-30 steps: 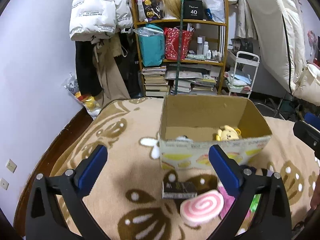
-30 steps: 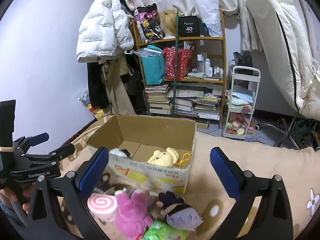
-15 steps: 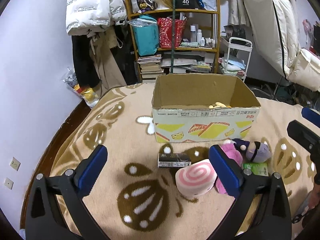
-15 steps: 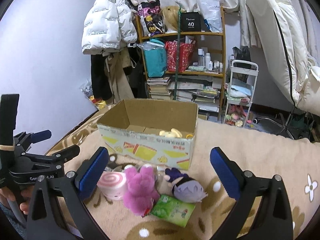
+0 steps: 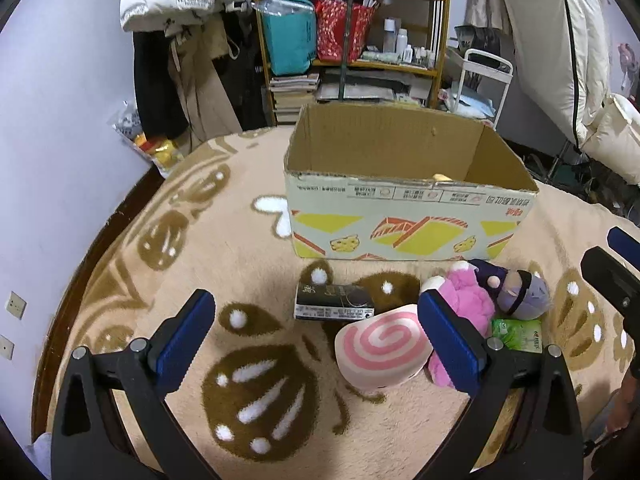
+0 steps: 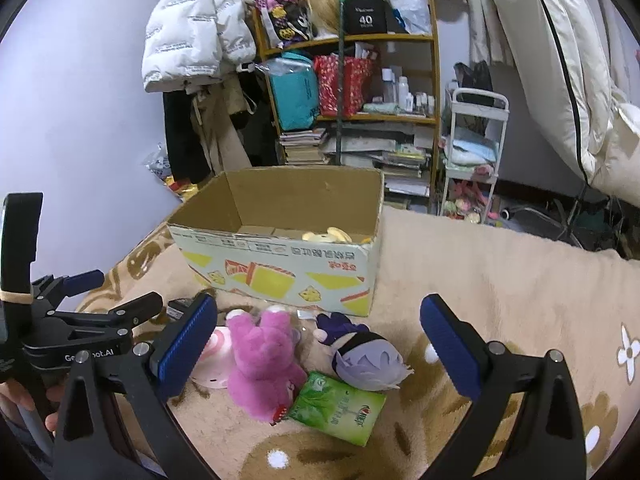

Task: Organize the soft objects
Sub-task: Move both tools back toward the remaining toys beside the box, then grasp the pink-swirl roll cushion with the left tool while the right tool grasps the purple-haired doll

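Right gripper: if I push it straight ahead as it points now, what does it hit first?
Probably the purple-haired doll, lying between the open right gripper fingers' line, with the cardboard box behind it. Depth is uncertain.

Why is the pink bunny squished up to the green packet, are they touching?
Touching. The right wrist view shows the pink bunny lying partly against the green packet, its lower edge overlapping the packet's corner with no blanket visible between them.

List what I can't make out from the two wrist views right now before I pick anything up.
- Cardboard box contents: the front wall hides all but a yellow plush top.
- Pink swirl roll cushion: in the right wrist view, mostly behind a gripper finger.
- Black rectangular packet: label too small to read.
- Green tissue pack: partly covered in the left view.
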The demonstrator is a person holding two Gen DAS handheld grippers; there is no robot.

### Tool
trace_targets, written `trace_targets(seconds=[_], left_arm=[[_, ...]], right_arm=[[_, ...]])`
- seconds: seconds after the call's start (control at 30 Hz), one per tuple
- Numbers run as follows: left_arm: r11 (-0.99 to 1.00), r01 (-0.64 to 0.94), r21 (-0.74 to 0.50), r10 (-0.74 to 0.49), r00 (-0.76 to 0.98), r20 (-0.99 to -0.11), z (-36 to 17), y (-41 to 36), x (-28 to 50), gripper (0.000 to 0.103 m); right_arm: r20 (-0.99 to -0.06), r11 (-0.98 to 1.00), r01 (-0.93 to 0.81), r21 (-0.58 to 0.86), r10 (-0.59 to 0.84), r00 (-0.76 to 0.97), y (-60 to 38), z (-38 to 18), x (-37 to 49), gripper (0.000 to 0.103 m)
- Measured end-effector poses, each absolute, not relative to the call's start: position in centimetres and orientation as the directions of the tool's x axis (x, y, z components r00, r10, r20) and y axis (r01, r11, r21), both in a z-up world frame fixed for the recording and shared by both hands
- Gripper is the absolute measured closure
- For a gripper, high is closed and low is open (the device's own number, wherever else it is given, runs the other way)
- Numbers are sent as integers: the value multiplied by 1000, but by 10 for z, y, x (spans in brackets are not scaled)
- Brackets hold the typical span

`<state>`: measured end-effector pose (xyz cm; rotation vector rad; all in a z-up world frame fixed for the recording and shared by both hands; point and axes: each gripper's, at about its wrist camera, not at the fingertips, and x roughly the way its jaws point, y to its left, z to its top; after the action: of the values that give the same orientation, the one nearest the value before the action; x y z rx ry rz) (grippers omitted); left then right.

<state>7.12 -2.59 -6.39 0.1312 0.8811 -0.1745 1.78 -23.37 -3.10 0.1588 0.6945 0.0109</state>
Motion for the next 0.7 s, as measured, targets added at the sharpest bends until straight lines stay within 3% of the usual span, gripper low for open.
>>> trace_targets(seconds=[0.7], left_arm=[[956,291,40,-116,499,-859,-107,-60,84,3]], right_arm=[[-722,977,121,178,46,690,-252,-76,53,0]])
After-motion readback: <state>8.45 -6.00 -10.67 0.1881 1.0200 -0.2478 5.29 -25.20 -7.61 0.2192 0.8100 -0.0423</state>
